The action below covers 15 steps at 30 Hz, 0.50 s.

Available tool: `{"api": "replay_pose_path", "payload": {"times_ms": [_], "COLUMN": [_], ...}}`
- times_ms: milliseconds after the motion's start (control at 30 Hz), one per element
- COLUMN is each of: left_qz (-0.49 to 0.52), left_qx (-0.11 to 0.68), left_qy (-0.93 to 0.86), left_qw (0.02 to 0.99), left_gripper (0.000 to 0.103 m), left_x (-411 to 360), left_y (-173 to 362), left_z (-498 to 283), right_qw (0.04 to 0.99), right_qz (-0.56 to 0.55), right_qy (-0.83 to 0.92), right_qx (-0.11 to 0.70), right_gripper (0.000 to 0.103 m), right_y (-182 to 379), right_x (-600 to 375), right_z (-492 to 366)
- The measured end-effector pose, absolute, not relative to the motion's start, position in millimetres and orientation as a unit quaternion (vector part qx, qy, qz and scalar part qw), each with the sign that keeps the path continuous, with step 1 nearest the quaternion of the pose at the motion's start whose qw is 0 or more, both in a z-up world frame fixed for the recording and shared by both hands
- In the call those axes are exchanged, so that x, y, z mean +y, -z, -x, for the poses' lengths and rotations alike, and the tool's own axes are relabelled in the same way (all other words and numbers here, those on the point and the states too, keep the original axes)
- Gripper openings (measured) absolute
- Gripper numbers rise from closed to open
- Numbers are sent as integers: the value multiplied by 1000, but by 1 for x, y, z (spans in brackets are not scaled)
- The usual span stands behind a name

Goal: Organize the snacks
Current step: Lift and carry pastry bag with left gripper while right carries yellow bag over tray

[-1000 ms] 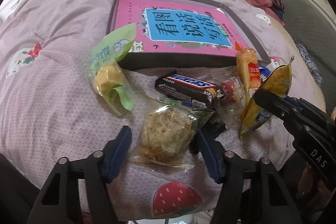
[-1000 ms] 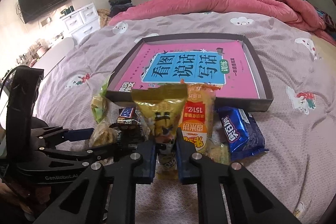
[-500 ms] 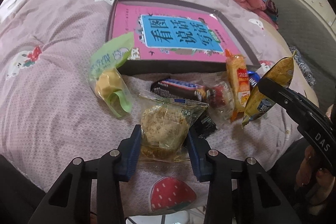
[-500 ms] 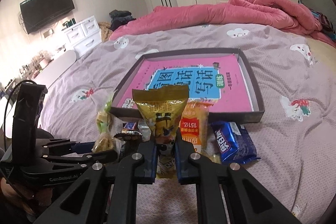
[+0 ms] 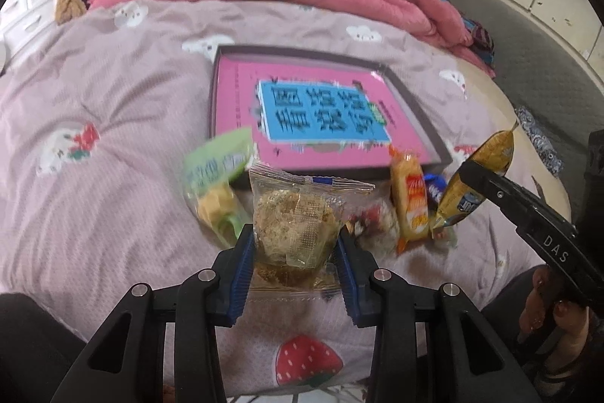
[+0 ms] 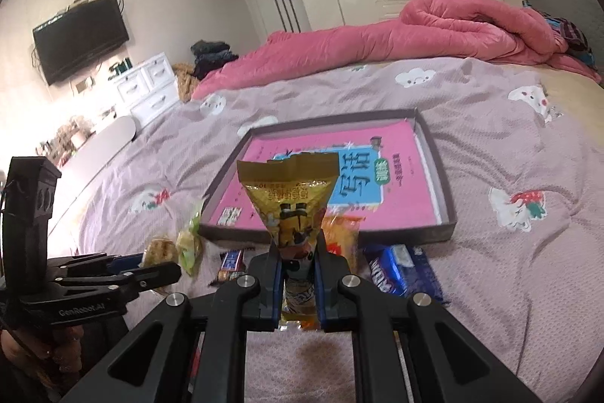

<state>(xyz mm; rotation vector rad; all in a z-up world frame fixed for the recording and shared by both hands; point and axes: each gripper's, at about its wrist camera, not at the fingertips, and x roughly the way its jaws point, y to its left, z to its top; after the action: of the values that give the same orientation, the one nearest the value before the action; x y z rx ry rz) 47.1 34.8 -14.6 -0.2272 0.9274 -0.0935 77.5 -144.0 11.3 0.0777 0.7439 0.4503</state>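
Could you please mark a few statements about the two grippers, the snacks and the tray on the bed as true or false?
1. The left gripper is closed on a clear-wrapped pastry. True; its jaws have just been closing on it.
2. The right gripper is open and holds nothing. False: it is shut on a yellow snack bag.
3. The tray holds a pink book. True.
4. The blue cookie pack lies inside the tray. False: it lies on the bedspread, in front of the tray.
5. The green packet is gripped by the left gripper. False: it lies beside the tray, untouched.
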Motion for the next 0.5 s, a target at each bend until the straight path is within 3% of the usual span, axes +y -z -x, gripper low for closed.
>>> {"api": "replay_pose_path", "payload": {"times_ms": [500], "left_qz": [126], "left_qx": [421], "left_qy": [19], "left_qw": [898], "left_gripper": [42], "left_x": [46], "left_y": [-1], "left_z": [-102], "right_qw": [931], "right_qz": [-45], "right_qy": [-174], "right_qx": [319], "right_gripper": [13], "right_y": [-33], "right_x": [-169], "right_z": [-117]}}
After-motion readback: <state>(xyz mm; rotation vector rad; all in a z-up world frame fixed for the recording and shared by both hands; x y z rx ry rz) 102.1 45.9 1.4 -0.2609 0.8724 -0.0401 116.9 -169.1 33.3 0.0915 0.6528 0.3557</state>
